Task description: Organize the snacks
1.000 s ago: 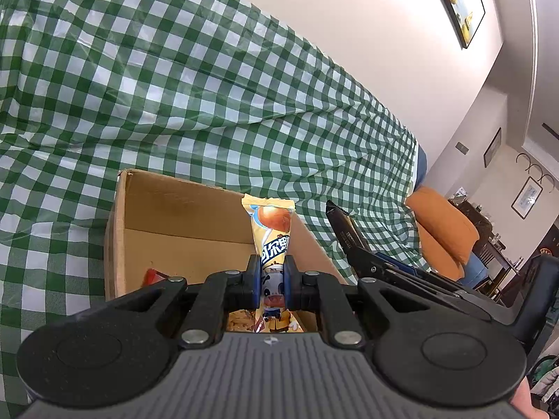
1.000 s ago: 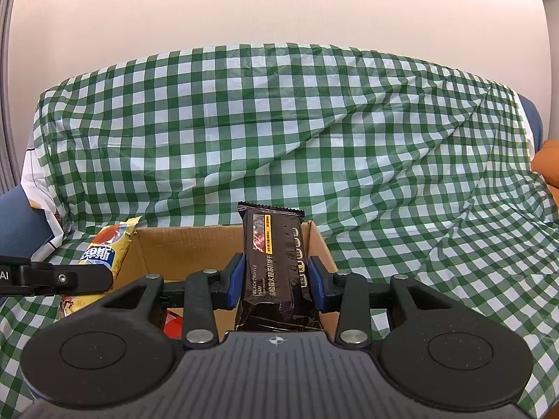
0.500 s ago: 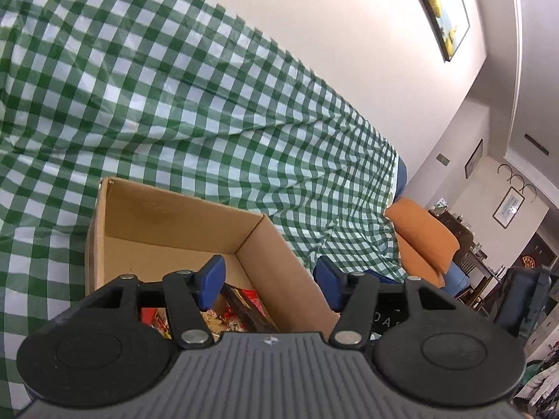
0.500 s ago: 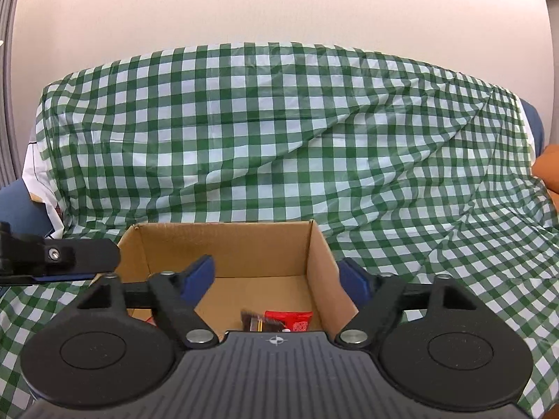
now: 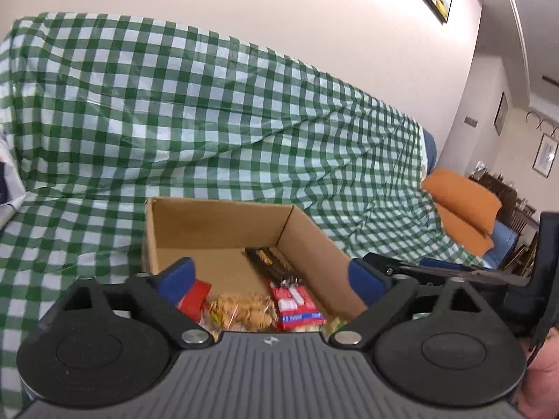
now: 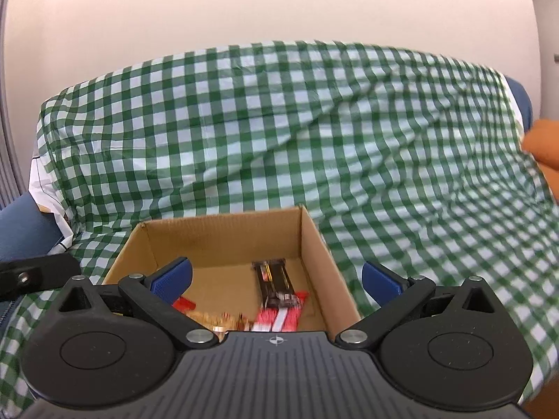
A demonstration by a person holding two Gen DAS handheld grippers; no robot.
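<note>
Left claw (image 5: 270, 274) spread wide, blue pads (image 5: 176, 274) clear of everything, nothing between them; its jaws have just been opening. Right claw (image 6: 276, 281) likewise spread wide and empty, jaws just been opening too.

Open brown cardboard box (image 5: 223, 220) sits directly ahead of and below both claws, on the green-and-white checked cloth (image 5: 209, 111) that drapes the sofa. Inside the box, ahead of the left claw: dark brown chocolate-bar wrapper (image 5: 270, 263) lying flat along the right wall, red-and-white snack packet (image 5: 295, 305) just below it, clear bag of golden biscuits (image 5: 241, 312) nearer the claw, small red packet (image 5: 194, 298) beside the left pad.

From the right claw the same box (image 6: 223, 234) (blurred low down) shows the dark bar (image 6: 276, 284) lying flat near the right wall, overlapping the red-and-white packet (image 6: 279, 317).

Orange cushion (image 5: 461, 206) far right of the left claw. Part of the right claw's black frame (image 5: 436, 272) sits just right of the left claw.
</note>
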